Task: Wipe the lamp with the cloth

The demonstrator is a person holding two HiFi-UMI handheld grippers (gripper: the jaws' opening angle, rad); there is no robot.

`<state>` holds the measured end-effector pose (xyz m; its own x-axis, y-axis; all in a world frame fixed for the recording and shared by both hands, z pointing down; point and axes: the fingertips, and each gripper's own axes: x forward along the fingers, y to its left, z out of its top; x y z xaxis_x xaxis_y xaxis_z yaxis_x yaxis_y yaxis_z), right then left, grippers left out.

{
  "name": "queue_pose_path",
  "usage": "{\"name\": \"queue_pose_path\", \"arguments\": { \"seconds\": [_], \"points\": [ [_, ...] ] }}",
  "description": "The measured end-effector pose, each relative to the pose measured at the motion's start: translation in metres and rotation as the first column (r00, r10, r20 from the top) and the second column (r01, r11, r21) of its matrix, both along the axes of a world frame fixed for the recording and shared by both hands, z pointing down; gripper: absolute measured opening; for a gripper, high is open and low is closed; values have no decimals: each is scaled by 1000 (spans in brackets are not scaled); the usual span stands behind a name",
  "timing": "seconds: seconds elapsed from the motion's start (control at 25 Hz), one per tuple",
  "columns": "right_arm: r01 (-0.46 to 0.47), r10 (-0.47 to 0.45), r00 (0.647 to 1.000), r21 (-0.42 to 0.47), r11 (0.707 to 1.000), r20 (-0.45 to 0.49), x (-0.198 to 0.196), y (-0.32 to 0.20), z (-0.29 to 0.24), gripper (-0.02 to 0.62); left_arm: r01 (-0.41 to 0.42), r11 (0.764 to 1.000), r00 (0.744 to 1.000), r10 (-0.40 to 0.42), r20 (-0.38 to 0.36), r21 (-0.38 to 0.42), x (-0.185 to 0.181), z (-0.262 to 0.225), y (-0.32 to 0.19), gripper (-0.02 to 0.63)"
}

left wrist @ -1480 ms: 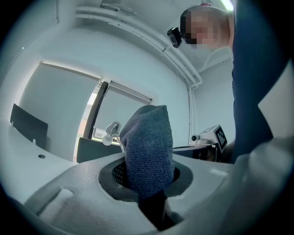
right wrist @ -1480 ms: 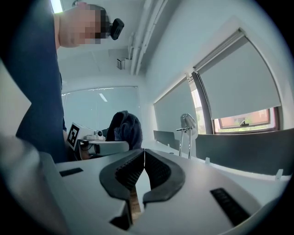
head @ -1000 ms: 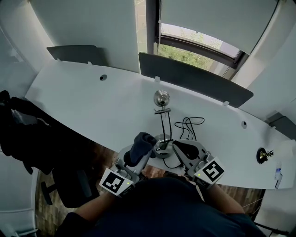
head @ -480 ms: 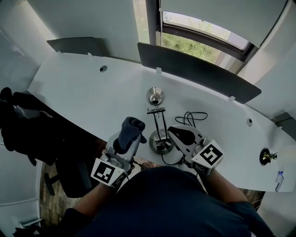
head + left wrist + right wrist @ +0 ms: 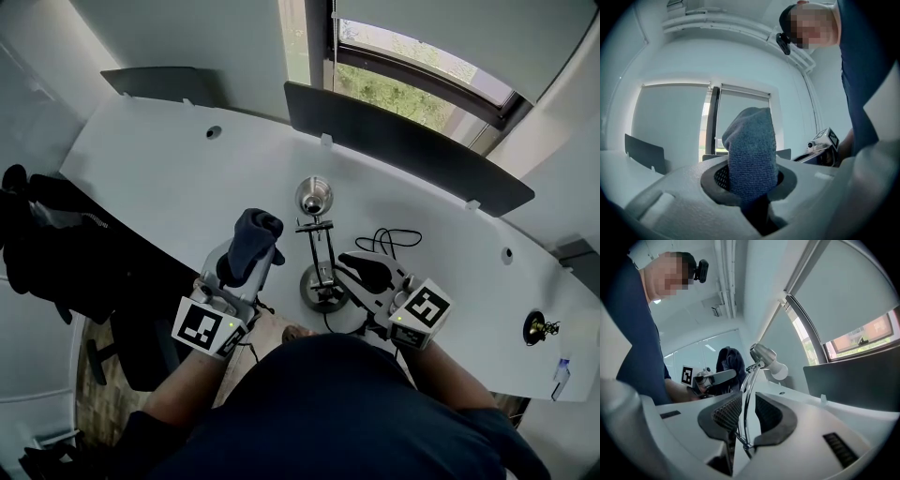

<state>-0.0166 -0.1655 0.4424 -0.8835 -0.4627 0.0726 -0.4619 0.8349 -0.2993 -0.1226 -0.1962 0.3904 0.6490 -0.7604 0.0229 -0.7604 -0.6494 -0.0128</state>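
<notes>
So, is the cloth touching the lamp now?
No, the head view shows the cloth in the left claw apart from the lamp, off to its left.

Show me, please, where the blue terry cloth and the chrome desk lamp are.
Blue terry cloth (image 5: 751,150): left gripper view, middle of the upright fold.
Chrome desk lamp (image 5: 314,196): head view, rounded shade.

Shiny metal lamp, nubby cloth

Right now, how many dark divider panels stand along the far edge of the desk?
2. The left panel stands at the far left corner of the desk; the middle panel stands behind the lamp, below the window. More may lie outside the view.
</notes>
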Motion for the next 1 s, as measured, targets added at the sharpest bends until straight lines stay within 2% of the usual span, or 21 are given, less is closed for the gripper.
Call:
{"name": "queue_pose_path", "arguments": {
  "seconds": [0.16,0.32,0.44,0.6,0.84,1.0],
  "points": [
    [37,-37,999,-30,999,3,-3,2,3,89,-7,1000,998,5,69,30,2,-3,-11,80],
    [56,-53,996,-47,997,66,-11,-2,-1,89,-19,999,989,12,145,47,8,-1,-21,80],
    [65,-62,997,-66,996,37,-13,-1,7,83,-40,996,982,25,186,80,14,-4,-26,80],
    [71,-69,997,-90,993,21,-15,0,13,40,-78,990,968,47,248,118,24,-11,-34,80],
    [87,-86,996,-60,994,23,-16,0,13,40,-155,973,923,81,376,171,36,-13,-45,80],
    [77,-77,997,-58,995,0,-17,-1,8,40,-161,975,901,81,426,156,35,-3,-57,80]
  ]
}}
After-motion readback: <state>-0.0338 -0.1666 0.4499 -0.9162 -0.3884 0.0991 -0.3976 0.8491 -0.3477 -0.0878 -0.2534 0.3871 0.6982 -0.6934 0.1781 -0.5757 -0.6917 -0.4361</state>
